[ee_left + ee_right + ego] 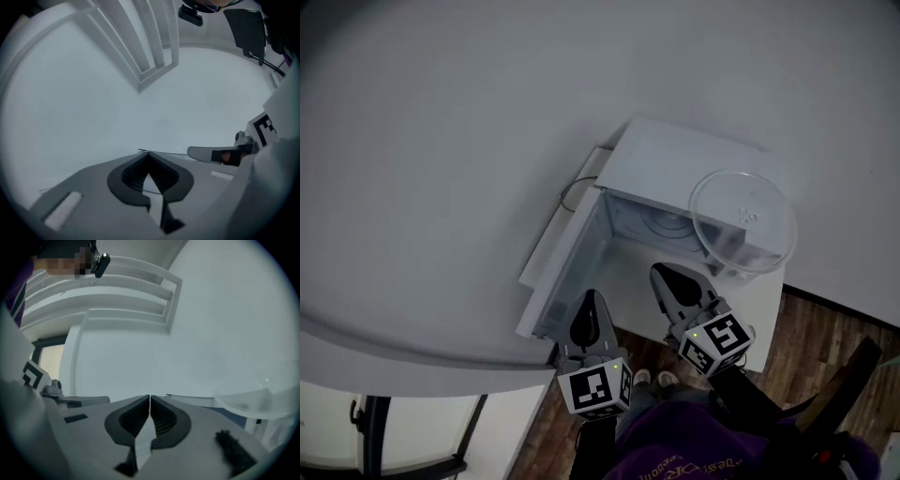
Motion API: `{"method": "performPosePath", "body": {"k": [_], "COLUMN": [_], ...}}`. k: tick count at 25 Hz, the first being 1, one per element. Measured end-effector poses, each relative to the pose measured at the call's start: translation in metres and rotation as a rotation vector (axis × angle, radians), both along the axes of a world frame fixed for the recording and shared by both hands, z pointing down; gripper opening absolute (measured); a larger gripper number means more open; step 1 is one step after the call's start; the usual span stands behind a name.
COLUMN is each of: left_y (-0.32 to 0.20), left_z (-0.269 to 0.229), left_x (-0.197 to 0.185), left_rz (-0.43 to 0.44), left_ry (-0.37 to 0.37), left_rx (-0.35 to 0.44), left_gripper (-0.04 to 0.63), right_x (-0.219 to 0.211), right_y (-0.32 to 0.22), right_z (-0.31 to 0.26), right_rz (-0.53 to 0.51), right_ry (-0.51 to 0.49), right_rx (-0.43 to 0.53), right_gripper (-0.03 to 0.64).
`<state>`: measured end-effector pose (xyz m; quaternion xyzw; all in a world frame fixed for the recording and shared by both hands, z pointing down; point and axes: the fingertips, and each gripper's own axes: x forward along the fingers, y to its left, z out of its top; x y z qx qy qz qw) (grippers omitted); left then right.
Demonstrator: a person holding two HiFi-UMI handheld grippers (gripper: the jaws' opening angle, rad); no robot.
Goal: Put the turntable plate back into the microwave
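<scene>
Left gripper [590, 305] and right gripper [667, 279] are hovering shut, empty; plate [741, 221] is waiting atop open microwave [675, 155], beyond right jaws, probably for pickup.

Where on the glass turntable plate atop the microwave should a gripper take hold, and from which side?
Pinch the near rim of the turntable plate, which seems to overhang the front of the microwave. Come level from the front with the nearer right gripper.

Turntable plate [741, 202]: clear glossy glass. Microwave [673, 157]: smooth matt white casing. Floor [830, 323]: dark wood planks. Fingers [165, 419]: ribbed matt black pads.
</scene>
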<state>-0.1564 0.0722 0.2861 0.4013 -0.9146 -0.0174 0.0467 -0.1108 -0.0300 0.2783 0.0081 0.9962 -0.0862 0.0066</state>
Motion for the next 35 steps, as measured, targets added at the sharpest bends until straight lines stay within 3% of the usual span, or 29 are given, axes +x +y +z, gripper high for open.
{"method": "performPosePath", "body": {"k": [5,10,15,23,28,32,34,35], "left_y": [-0.057,-0.108,-0.148,-0.187,-0.197,-0.194,-0.192,-0.192], "left_z": [0.003,0.008,0.013,0.012,0.015,0.02,0.021,0.022], "left_x": [-0.003,0.013,0.04,0.112,0.129,0.109,0.1,0.097], "left_rz": [0.202,0.387,0.521,0.731,0.751,0.637,0.608,0.603], "left_ry": [0.002,0.01,0.031,0.03,0.058,0.146,0.151,0.149], "left_rx": [-0.002,0.006,0.013,0.028,0.035,0.07,0.068,0.064], "left_gripper": [0.008,0.008,0.007,0.008,0.008,0.008,0.009,0.048], "right_x": [0.016,0.05,0.094,0.172,0.194,0.201,0.201,0.2], "right_y": [-0.039,-0.067,-0.092,-0.119,-0.125,-0.139,-0.144,-0.147], "right_z": [0.005,-0.016,-0.03,-0.021,-0.014,0.009,0.021,0.025], "right_rz": [0.202,0.391,0.551,0.766,0.786,0.777,0.761,0.752], "right_ry": [0.003,-0.048,-0.061,-0.031,-0.019,0.007,0.025,0.03], "right_rx": [-0.011,0.049,0.1,0.082,0.056,-0.064,-0.134,-0.163], "right_gripper": [0.012,0.012,0.012,0.012,0.012,0.012,0.015,0.032]}}
